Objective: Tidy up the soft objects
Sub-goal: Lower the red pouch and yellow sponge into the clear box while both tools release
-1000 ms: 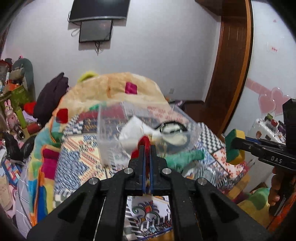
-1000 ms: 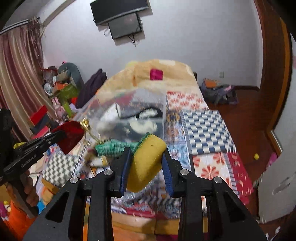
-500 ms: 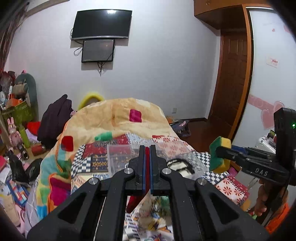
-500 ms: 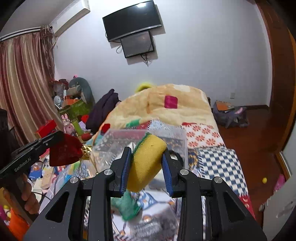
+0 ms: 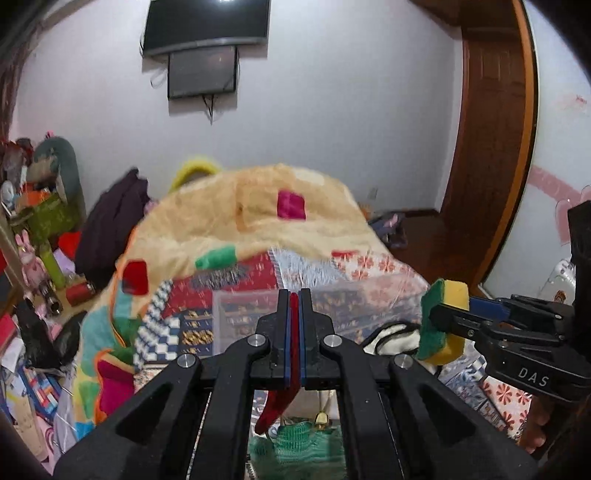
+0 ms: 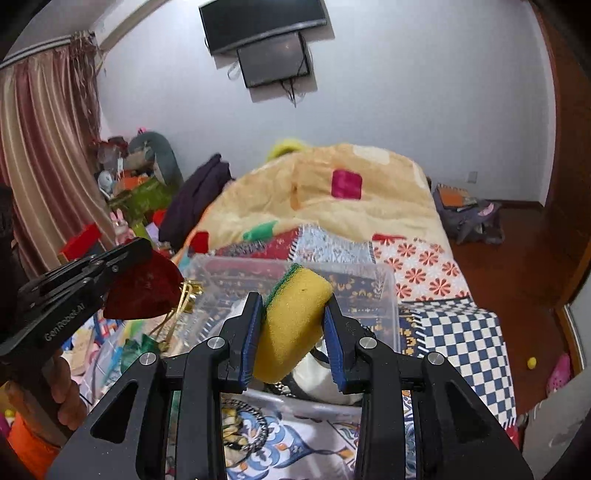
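Sponge (image 6: 293, 325), yellow with green scouring face, clamped between right gripper (image 6: 293, 332) fingers, long axis pointing away toward the clear plastic bin (image 6: 384, 295) just ahead and below. Left gripper (image 5: 294, 339) shut tight on a red cloth pouch (image 6: 144, 291) with gold cord, held off the bin's left edge. Right looks nearer to a drop. Bin sits on the patchwork bedspread (image 6: 461, 332), near the bed's foot; cluttered bedroom, wall TV (image 6: 264, 22).
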`<state>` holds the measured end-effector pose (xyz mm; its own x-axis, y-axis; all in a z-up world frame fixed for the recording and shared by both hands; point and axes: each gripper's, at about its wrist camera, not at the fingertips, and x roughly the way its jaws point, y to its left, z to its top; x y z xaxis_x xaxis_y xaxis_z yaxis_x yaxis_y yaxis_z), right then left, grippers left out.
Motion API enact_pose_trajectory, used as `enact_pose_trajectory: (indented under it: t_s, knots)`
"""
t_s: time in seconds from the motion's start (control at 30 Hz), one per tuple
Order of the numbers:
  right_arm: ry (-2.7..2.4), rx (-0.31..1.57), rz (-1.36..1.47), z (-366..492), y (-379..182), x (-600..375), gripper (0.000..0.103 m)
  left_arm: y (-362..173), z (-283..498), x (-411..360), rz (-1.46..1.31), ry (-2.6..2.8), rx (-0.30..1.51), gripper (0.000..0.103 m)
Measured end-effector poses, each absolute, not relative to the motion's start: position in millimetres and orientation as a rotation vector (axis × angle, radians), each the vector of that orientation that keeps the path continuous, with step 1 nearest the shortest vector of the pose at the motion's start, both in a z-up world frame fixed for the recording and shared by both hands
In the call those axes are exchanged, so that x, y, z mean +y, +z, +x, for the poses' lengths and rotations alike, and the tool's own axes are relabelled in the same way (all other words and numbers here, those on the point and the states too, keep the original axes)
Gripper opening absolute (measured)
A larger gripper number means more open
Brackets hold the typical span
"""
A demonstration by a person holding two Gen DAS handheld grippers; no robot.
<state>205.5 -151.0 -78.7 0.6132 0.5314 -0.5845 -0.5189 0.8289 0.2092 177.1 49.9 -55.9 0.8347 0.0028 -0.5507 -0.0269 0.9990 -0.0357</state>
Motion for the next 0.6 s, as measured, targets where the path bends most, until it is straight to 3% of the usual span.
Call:
enact_pose_trajectory:
  t_s: [0.4,0.5,0.53,0.57,0.6]
  knots:
    - [0.617,0.850,-0.041,230.3,-115.7,-135.1,0.034,-95.6,212.2,47.3,-0.081,-0.062,0.799,0.005]
    - [0.613,0.873,-0.048,229.9,-117.7,-136.4,0.036,-96.1,210.4,45.4,-0.077,-0.072,0.807,0.019]
    - [0.610,0.876,-0.052,230.1,-117.3,-135.6,0.038,-95.3,209.3,45.3,-0.074,-0.071,0.803,0.028]
    - [0.608,0.876,-0.059,229.1,-116.1,-135.5,0.042,-93.3,206.7,44.5,-0.070,-0.070,0.795,0.039]
    - [0.605,0.871,-0.066,227.4,-113.8,-135.7,0.049,-90.4,203.7,44.0,-0.063,-0.067,0.783,0.044]
